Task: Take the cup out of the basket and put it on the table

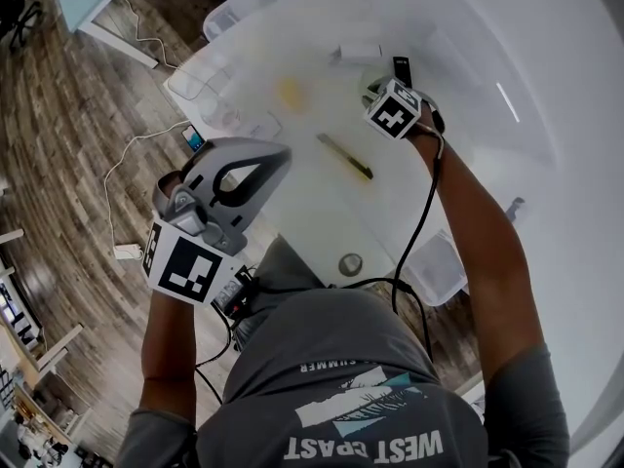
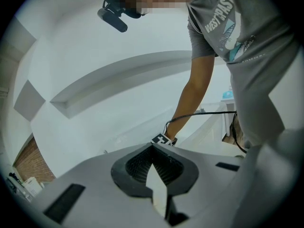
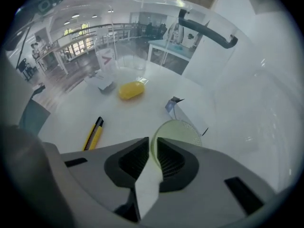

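Observation:
In the right gripper view a pale green cup (image 3: 180, 131) stands upright on the white table (image 3: 142, 113), seen from above. My right gripper (image 3: 153, 144) is over its near side with the rim in the narrow gap between the jaws; the pads stand apart and do not press it. In the head view the right gripper (image 1: 377, 91) reaches far across the table and covers the cup. My left gripper (image 1: 283, 154) is held up near the body, over the table's near edge, tilted upward. Its tips (image 2: 153, 146) meet with nothing between them.
A yellow utility knife (image 3: 93, 133) lies left of the cup, and a yellow lump (image 3: 130, 90) lies farther back. A small white box (image 3: 187, 112) sits just behind the cup. Clear plastic containers (image 3: 114, 56) and a clear basket with a dark handle (image 3: 209, 32) stand at the far side.

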The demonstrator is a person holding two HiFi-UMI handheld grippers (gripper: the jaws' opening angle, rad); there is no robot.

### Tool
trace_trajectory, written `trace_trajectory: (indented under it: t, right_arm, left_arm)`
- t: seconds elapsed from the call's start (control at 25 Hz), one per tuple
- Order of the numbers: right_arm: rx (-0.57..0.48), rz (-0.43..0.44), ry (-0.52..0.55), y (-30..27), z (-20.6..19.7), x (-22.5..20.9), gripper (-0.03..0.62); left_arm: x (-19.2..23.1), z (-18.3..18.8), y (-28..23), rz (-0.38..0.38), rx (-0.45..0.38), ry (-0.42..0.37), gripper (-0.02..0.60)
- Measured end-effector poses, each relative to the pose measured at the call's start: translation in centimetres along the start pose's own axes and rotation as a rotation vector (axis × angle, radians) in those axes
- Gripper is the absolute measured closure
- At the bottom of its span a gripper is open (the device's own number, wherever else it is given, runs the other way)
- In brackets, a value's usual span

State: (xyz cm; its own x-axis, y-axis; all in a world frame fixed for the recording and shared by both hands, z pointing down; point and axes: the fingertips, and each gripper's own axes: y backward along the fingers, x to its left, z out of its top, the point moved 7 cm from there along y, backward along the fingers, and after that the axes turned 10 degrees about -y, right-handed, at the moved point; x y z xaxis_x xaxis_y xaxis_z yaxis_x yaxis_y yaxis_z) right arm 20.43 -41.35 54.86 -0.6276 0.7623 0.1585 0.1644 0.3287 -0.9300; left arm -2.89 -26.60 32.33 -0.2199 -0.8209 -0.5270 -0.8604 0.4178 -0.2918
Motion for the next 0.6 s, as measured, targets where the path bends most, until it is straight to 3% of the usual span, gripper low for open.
trace_trajectory:
  t: [0.04,0.12,0.36,0.6]
  right_arm:
    - [0.007,-0.005,0.002,0.0,0.0,0.0,0.544]
    - [0.007,-0.009,-0.005,0.2,-0.1,0.1,0.561]
    - [-0.050,-0.015,0.000,3.2,0.1,0.8,0.565]
    - [-0.189,-0.062,0.022,9.0,1.9,1.8,0.564]
  left_arm:
    - [0.0,0.1,0.1,0.005,-0.001,0.002,0.574]
    - [-0.2,0.2,0.3,0.009,0.002,-0.001,0.574]
    - [-0.6,1.2,0.9,0.006,0.025,-0.022,0.574]
    - [-0.9,2.1,1.5,0.037,0.025,-0.046,0.574]
